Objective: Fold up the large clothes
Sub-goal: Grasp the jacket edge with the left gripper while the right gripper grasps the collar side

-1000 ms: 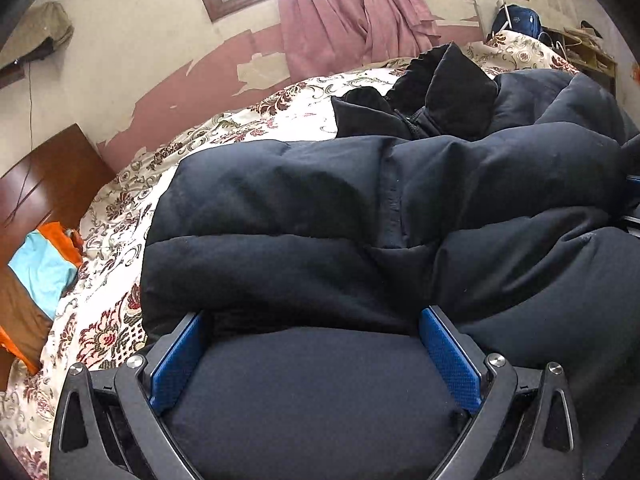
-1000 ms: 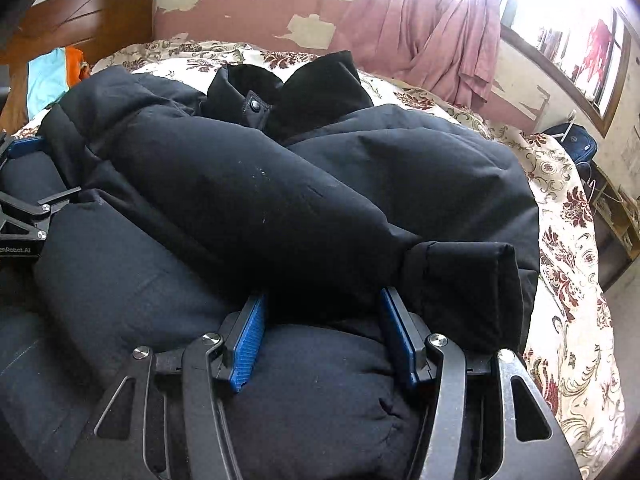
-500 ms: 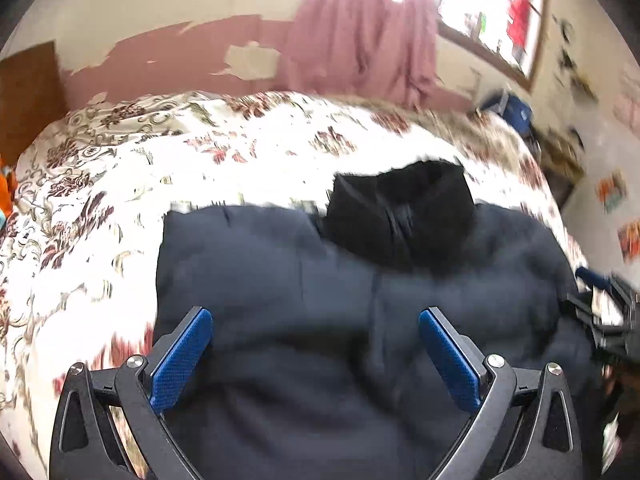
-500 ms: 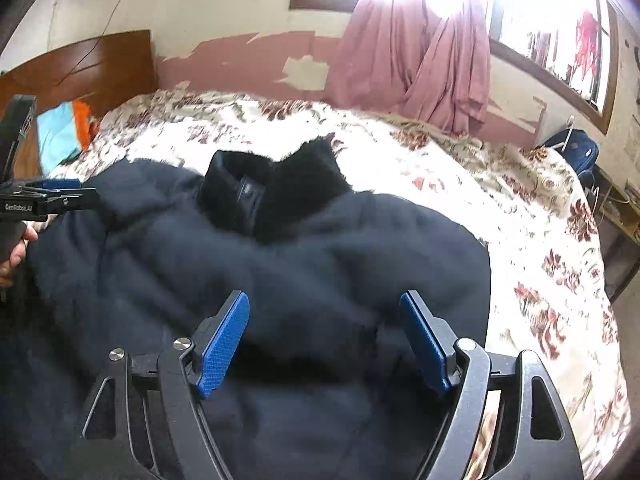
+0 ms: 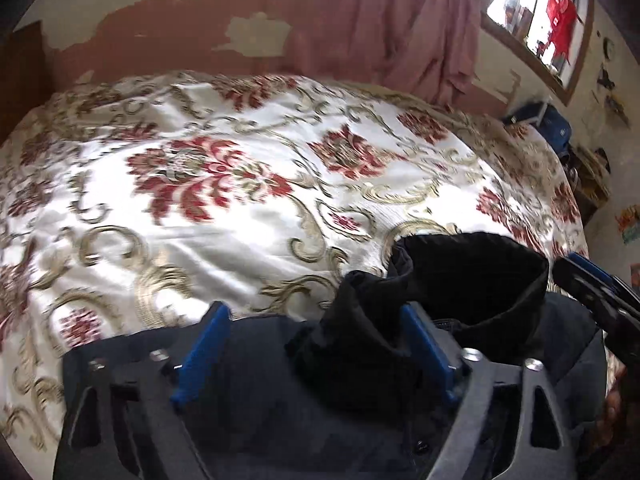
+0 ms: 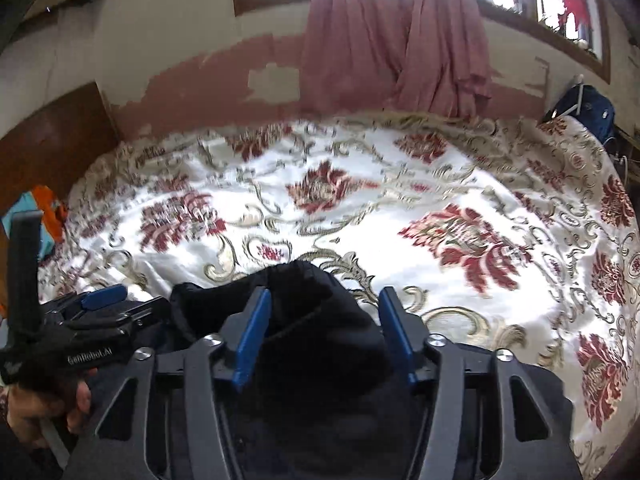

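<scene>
Both grippers sit over the near edge of the dark puffer jacket [image 5: 248,360], which lies at the near side of the bed on the floral bedspread [image 5: 240,184]; most of the spread beyond it is bare, so the garment looks gathered toward the person for the next fold. Left gripper [image 5: 316,348]: jaws have just been closing, blue pads partway apart, with the black collar [image 5: 472,276] fabric bunched between them and against the right pad. Can't confirm both pads press on it, so I read it as not yet clamped. Right gripper [image 6: 324,328]: jaws also just closing, narrower gap, the collar's rounded bulk filling the space between the pads. It looks like contact on both sides, but motion blur leaves it unsettled. In the right wrist view the left gripper shows at the left, held by the person's hand [image 6: 44,408] close beside the collar. Both tools converging on the collar suggests the aim is to take the thick neck end with two grips, since padded fabric springs back and one grip would let it twist. Pink curtain [image 6: 396,40] and window are far behind, irrelevant.
</scene>
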### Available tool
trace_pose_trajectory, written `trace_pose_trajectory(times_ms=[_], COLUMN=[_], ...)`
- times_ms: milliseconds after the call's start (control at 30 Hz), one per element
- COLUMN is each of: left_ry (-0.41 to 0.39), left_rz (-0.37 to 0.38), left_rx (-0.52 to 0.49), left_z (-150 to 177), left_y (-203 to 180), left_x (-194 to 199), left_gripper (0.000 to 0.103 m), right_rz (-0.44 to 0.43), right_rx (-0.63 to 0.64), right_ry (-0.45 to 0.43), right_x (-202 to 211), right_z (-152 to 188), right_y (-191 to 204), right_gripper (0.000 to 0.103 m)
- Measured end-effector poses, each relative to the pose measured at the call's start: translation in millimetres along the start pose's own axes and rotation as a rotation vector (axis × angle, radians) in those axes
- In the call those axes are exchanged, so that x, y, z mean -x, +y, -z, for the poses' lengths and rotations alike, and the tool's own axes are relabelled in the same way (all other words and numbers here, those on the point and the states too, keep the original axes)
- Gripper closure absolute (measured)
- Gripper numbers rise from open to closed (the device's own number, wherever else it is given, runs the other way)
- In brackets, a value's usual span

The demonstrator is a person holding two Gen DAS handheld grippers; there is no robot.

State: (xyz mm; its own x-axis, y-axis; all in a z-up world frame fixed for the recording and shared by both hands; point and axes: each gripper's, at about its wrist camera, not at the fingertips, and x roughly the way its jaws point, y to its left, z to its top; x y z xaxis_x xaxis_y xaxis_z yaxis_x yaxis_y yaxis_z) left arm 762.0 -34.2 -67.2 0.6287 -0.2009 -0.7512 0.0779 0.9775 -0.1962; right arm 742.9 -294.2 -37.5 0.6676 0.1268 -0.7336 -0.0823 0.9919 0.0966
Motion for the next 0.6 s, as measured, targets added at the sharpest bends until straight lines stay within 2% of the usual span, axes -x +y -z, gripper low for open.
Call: trace_pose_trajectory(times_ms=[67,100,167,200,233,367,500,600], left_ry=[0.016,0.025,0.055,0.075,0.067,-0.053,-0.153,-0.201], left_rz=[0.009,0.013,0.028,0.051,0.054,0.070,0.099,0.115], left_rx=[-0.018,-0.027,-0.039,-0.043,-0.042,-0.026,0.024,-0.024], left_z=[-0.7,-0.3,1.8,3.6,6.1,14.7,16.0,23.1], left_y=[-4.9,-7.3,-11.1,-12.1,-12.2,-4.7,15.1,15.8], left_x=[-7.7,-12.8,-22.2,-26.6,-25.5,4.4,51.1,83.3], left_gripper=[0.032,0.040,0.067,0.094,0.094,0.095,0.096,0.096], right_rz=[0.024,0.032,0.053,0.049,0.037,0.035,0.002,-0.022], right_rx=[0.021,0.027,0.022,0.006,-0.004,0.029,0.048,0.101], right_ry=[0.036,0.048,0.051,0.044,0.029,-0.040,-0.091,-0.101], right_x=[-16.8,-21.3,-24.1,-21.9,-16.8,13.8,53.5,76.9], right_z=[-2.4,-2.1,0.3,2.4,5.1,15.6,27.1,36.7], right_y=[5.7,7.3,7.5,5.2,1.7,-10.2,-26.9,-28.9], right_gripper=[0.060,0.065,0.079,0.087,0.089,0.094,0.096,0.096])
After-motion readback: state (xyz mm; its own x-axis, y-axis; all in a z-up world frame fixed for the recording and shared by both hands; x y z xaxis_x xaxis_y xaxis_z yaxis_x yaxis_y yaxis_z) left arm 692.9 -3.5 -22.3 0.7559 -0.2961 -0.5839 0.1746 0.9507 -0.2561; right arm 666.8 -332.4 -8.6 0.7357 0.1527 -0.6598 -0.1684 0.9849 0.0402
